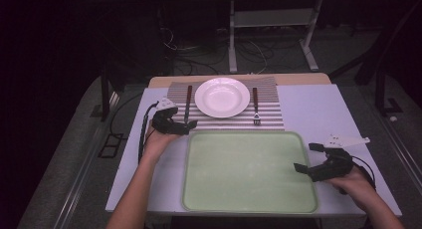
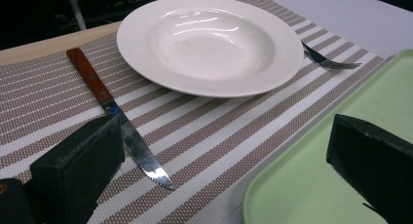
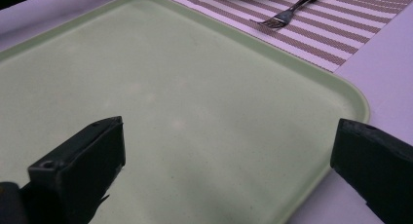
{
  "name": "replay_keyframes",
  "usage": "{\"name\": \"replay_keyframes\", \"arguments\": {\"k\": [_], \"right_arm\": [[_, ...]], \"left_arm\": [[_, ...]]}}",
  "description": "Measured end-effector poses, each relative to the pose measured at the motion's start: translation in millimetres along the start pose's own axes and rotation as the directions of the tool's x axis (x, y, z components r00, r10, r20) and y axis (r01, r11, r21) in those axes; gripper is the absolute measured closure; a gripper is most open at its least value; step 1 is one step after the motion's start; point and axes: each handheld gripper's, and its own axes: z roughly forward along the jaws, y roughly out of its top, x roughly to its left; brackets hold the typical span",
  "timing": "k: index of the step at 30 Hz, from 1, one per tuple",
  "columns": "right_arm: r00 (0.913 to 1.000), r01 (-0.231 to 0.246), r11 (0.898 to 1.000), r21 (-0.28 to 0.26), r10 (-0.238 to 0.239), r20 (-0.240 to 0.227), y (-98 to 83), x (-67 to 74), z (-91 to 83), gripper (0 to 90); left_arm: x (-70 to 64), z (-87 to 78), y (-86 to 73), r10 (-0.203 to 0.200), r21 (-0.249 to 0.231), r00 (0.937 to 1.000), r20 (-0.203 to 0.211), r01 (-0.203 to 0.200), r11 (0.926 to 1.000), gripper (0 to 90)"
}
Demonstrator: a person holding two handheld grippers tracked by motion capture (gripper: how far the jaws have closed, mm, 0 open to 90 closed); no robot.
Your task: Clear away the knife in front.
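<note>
A white deep plate sits in the middle of a striped placemat. A wooden-handled knife lies to its left and a fork to its right. My left gripper is open and low over the mat's near edge; one jaw is beside the knife blade, the other over the tray's far left corner. My right gripper is open, straddling the right rim of the bare pale green tray, holding nothing.
The tray lies in front of the placemat on a pale table. Bare table runs to the right of the tray and mat. Beyond the far edge there are a dark floor, cables and a metal stand.
</note>
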Motion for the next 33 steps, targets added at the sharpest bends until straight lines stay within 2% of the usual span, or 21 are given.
{"name": "replay_keyframes", "arguments": {"k": [11, 20, 23, 25, 26, 29, 31, 32, 33], "right_arm": [[1.0, -0.003, 1.0, 0.0, 0.003, 0.001, 0.1, 0.0, 0.1, 0.0], [1.0, -0.005, 1.0, -0.001, 0.005, 0.005, -0.1, -0.6, 0.1, 0.0], [1.0, -0.008, 1.0, 0.0, 0.008, 0.006, -0.2, -0.6, 0.2, 0.0], [1.0, -0.008, 1.0, 0.001, 0.008, 0.006, -0.2, -0.4, 0.4, 0.0], [1.0, -0.006, 1.0, 0.001, 0.006, 0.005, -0.4, -0.4, 0.6, 0.0], [1.0, -0.007, 1.0, 0.001, 0.007, 0.005, -0.5, -0.7, 1.0, 0.0], [0.9999, -0.009, 1.0, 0.001, 0.009, 0.007, -0.5, -0.9, 1.1, 0.0], [0.9999, -0.01, 1.0, 0.002, 0.01, 0.007, -0.6, -0.8, 1.1, 0.0], [0.9999, -0.01, 1.0, 0.002, 0.01, 0.007, -0.6, -0.8, 1.1, 0.0]], "left_arm": [[6.9, 11.7, 8.3, 0.004, -0.003, 0.9999, -0.012, -0.004, 1.0, 0.1], [14.2, 24.9, 12.9, 0.013, 0.009, 0.9997, -0.023, -0.013, 0.9999, 6.3], [17.9, 28.9, 12.5, 0.012, 0.011, 0.9997, -0.019, -0.012, 0.9999, 15.0], [19.6, 32.0, 12.5, 0.018, 0.024, 0.9994, -0.029, -0.017, 0.9996, 15.3], [20.5, 33.0, 12.5, 0.022, 0.028, 0.9994, -0.028, -0.021, 0.9994, 20.2], [23.7, 36.4, 13.1, 0.032, 0.035, 0.9989, -0.035, -0.031, 0.9989, 23.4], [26.7, 38.5, 13.3, 0.035, 0.038, 0.9985, -0.042, -0.033, 0.9987, 27.7], [28.1, 39.8, 13.3, 0.031, 0.037, 0.9985, -0.046, -0.03, 0.9989, 32.8], [29.5, 41.0, 13.1, 0.031, 0.034, 0.9981, -0.053, -0.03, 0.999, 32.8]]}}
